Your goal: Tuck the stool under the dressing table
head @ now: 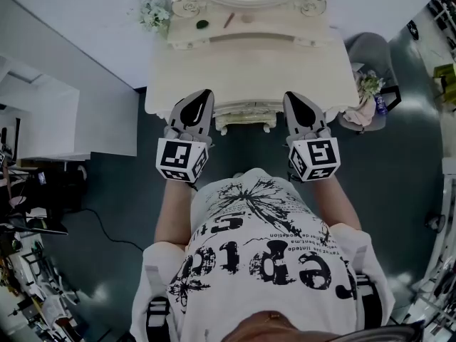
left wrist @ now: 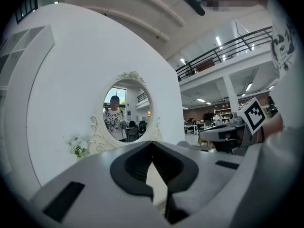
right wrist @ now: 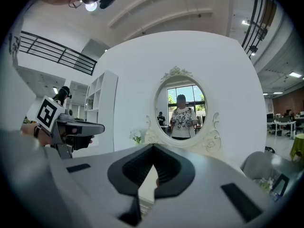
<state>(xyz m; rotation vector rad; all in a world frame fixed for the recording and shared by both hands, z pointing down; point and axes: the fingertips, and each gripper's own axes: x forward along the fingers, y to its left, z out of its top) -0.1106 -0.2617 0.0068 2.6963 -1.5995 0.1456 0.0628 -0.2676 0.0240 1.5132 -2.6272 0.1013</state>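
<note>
Nearest in the head view is the person's white T-shirt (head: 267,255), printed in black, with both bare forearms reaching forward.

The left claw (head: 206,95) is closed, its grey fingers meeting at the tips, with nothing between the ribbed black pads (left wrist: 135,167); only a thin wedge of cream shows in the gap behind the tips. The right claw (head: 291,97) is closed the same way and also holds nothing. Both point away from the person, towards the mirror, with their tips over the desk's front edge. Whether they touch it I cannot tell. Each gripper view shows the other claw alongside, at about the same height.

Between the two claws lies the stool (head: 246,116), pushed in under the desk (head: 313,55). Only a cream carved strip and two small scrolled feet show beyond the desk's front edge. Its long axis runs left to right, along that edge, and it sits in the middle of the desk's width.

The desk is cream, smooth on top, with a curved front and carved trim. At its back stands an oval mirror (right wrist: 183,110) in a scrolled frame, with white flowers (head: 153,13) to the left. Right of the desk is a grey rounded chair (head: 370,52). The floor (head: 121,191) is dark, and the wall (right wrist: 142,80) behind is plain white.
</note>
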